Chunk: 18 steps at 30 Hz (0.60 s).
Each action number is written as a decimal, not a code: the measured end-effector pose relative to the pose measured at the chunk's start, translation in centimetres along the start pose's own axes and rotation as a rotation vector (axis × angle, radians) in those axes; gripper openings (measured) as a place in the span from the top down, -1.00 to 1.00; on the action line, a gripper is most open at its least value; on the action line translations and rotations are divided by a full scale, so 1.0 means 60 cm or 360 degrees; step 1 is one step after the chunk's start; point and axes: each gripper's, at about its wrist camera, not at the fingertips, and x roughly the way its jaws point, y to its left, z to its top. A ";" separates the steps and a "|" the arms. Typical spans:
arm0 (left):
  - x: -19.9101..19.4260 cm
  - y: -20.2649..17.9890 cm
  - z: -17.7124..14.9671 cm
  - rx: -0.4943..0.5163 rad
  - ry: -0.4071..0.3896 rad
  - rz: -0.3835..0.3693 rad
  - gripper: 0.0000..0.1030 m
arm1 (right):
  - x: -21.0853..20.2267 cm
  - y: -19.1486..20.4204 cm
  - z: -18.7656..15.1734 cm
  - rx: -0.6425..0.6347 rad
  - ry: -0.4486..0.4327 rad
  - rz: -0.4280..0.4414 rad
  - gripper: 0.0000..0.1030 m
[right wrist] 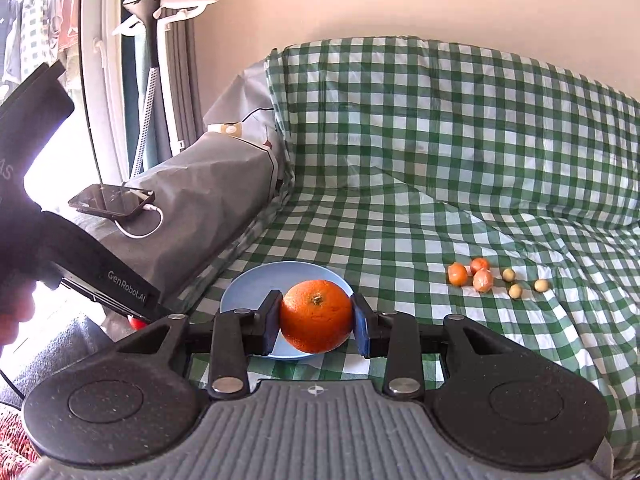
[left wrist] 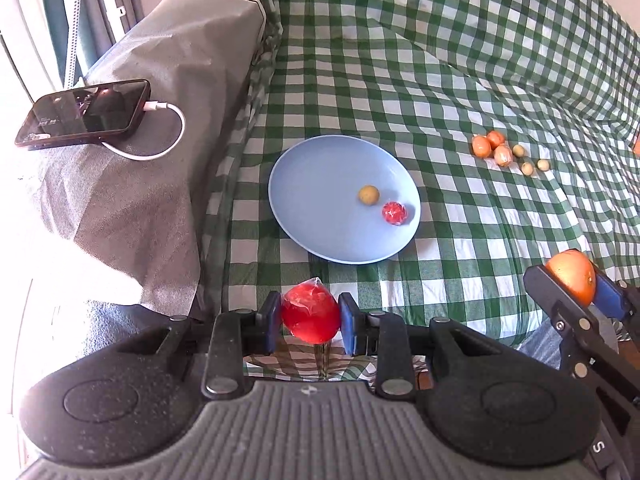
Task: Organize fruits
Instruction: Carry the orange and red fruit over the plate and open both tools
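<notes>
Fingers, left gripper (left wrist: pixel 310 317): clamped on a red wrapped fruit (left wrist: pixel 311 314), blue pads pressed to both its sides; held above the checked cloth, just on the near side of the blue plate (left wrist: pixel 304 200).
Fingers, right gripper (right wrist: pixel 316 317): closed on an orange (right wrist: pixel 316 315), stem end facing the camera; in the left wrist view the same orange (left wrist: pixel 571 281) sat well to the right of the plate, off its near edge.
Plate: lay flat on the green-and-white checked cloth (left wrist: pixel 460 80); the cloth covered a sofa-like seat and its backrest.
Plate contents: one small yellowish round fruit (left wrist: pixel 368 195) and one small red wrapped fruit (left wrist: pixel 394 213), close together but apart, toward the plate's right side.
Loose fruit: cluster on the cloth, right of the plate and well apart from it; three small orange fruits (left wrist: pixel 492 146), touching or nearly so, and three small pale round fruits (left wrist: pixel 530 162) just beside them.
Phone (left wrist: pixel 84 114): left of the plate on a grey-covered armrest (left wrist: pixel 160 184), white cable (left wrist: pixel 168 136) plugged in.
</notes>
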 end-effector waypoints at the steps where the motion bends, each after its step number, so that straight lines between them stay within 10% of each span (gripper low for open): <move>1: 0.000 0.001 0.000 -0.0002 -0.0001 -0.0003 0.35 | -0.001 0.002 0.000 -0.0008 0.0000 -0.0002 0.26; 18: 0.033 0.017 0.017 -0.0043 0.0023 -0.0040 0.35 | 0.021 0.015 -0.003 -0.0085 0.0090 -0.0013 0.26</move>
